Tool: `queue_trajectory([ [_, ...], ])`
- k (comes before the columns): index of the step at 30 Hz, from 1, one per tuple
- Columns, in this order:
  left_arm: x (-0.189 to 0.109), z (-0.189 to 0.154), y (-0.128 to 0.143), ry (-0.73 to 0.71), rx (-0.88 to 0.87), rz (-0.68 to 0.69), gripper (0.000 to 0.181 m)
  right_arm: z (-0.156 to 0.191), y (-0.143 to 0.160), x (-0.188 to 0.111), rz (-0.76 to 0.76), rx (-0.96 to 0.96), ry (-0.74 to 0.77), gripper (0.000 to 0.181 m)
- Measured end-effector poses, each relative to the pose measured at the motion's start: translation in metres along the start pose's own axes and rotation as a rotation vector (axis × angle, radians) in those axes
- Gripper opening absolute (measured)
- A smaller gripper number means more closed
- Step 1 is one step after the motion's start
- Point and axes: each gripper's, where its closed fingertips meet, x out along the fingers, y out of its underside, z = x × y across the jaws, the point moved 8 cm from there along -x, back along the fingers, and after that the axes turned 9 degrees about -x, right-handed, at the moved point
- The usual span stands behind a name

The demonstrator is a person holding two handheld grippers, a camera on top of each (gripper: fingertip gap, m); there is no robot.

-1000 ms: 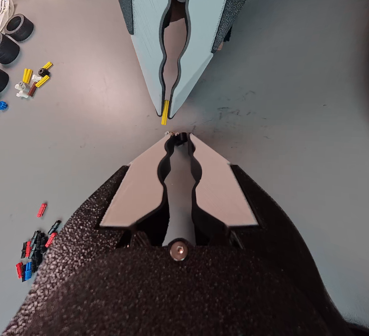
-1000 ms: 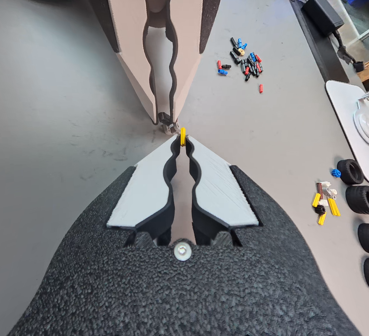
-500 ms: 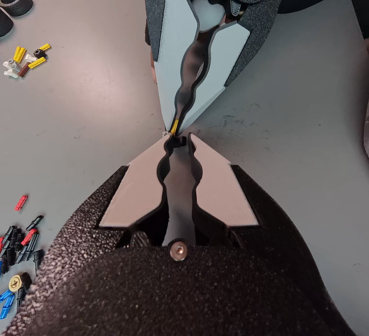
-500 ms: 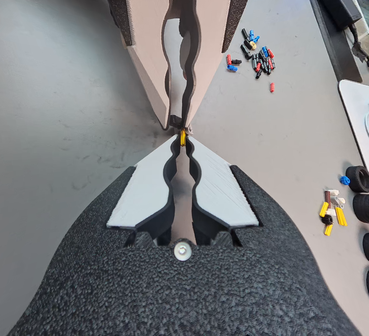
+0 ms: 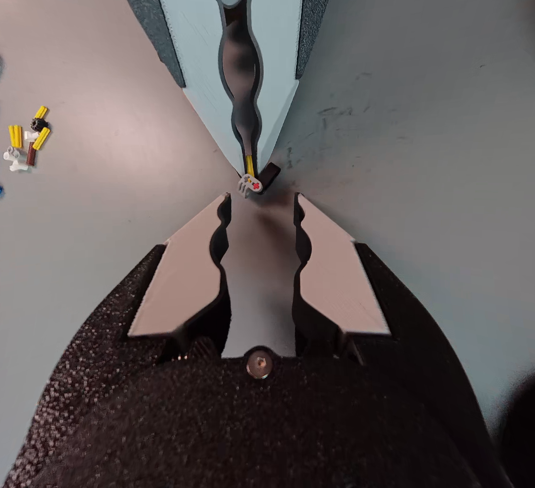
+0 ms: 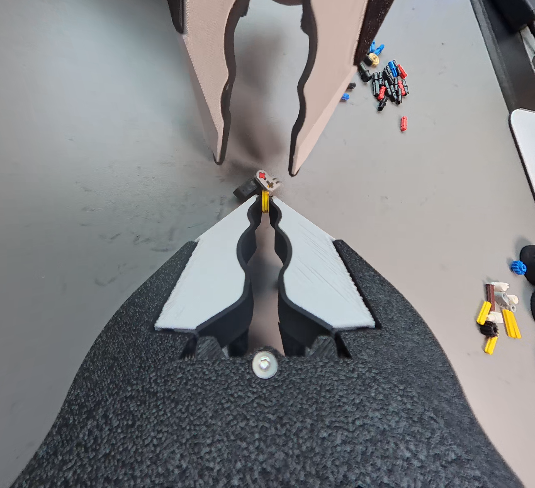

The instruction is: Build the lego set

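My right gripper (image 6: 265, 198) is shut on a short yellow axle (image 6: 264, 204). The axle's far end sits in a small grey connector (image 6: 267, 181) with a red cross-shaped end, joined to a black piece (image 6: 244, 188). My left gripper (image 5: 262, 195) is open and empty, its tips just short of the connector (image 5: 249, 184) on either side. In the left wrist view the right gripper (image 5: 251, 168) comes in from the top with the yellow axle (image 5: 249, 165) between its tips and the black piece (image 5: 269, 175) beside them. In the right wrist view the left gripper (image 6: 255, 167) faces me, open.
On the grey table (image 6: 101, 126) lie a heap of black, blue and red pins (image 6: 389, 83), a lone red pin (image 6: 404, 123), yellow axles with white parts (image 6: 498, 317), a blue gear (image 6: 518, 267), black tyres (image 6: 528, 262) and a white tray (image 6: 524, 132). The axle heap also shows in the left wrist view (image 5: 26, 141).
My left gripper has opened and let go of the grey and black piece. That piece now sits on the yellow axle, which the right gripper pushed in and still holds.
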Motion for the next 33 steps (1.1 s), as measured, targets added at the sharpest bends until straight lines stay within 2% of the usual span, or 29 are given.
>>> queue_trajectory([
  [4, 0.008, 0.009, -0.009, 0.028, 0.099, 0.064, 0.044, 0.000, 0.000, 0.000, -0.002, 0.004, -0.004, 0.003],
  [7, 0.011, 0.012, -0.014, 0.107, 0.082, 0.132, 0.033, 0.000, 0.000, -0.001, -0.007, -0.004, -0.006, 0.003],
  [12, 0.017, 0.015, -0.025, 0.200, 0.088, 0.280, 0.028, 0.002, 0.000, -0.003, -0.030, -0.004, -0.029, 0.003],
  [15, 0.019, 0.011, -0.032, 0.217, 0.148, 0.387, 0.020, 0.003, 0.000, -0.003, -0.029, -0.012, -0.031, 0.003],
  [19, 0.019, 0.008, -0.033, 0.188, 0.171, 0.415, 0.017, 0.007, 0.002, -0.009, -0.044, -0.023, -0.039, 0.004],
  [21, 0.015, 0.007, -0.028, 0.157, 0.106, 0.315, 0.017, 0.004, 0.003, -0.020, -0.107, 0.016, -0.039, 0.003],
  [22, 0.011, 0.007, -0.026, 0.165, 0.002, 0.206, 0.016, 0.000, 0.004, -0.029, -0.142, 0.041, -0.028, 0.003],
  [26, -0.024, 0.007, -0.036, 0.182, -0.412, -0.434, 0.016, -0.015, 0.003, -0.069, -0.355, 0.172, 0.018, 0.003],
  [29, -0.050, 0.005, -0.044, 0.230, -0.554, -0.859, 0.015, -0.027, -0.014, -0.095, -0.540, 0.239, 0.047, 0.003],
  [31, -0.058, 0.002, -0.047, 0.266, -0.592, -1.011, 0.016, -0.028, -0.026, -0.107, -0.641, 0.267, 0.051, 0.003],
  [33, -0.060, 0.000, -0.050, 0.310, -0.599, -1.101, 0.016, -0.026, -0.036, -0.113, -0.685, 0.266, 0.058, 0.003],
])
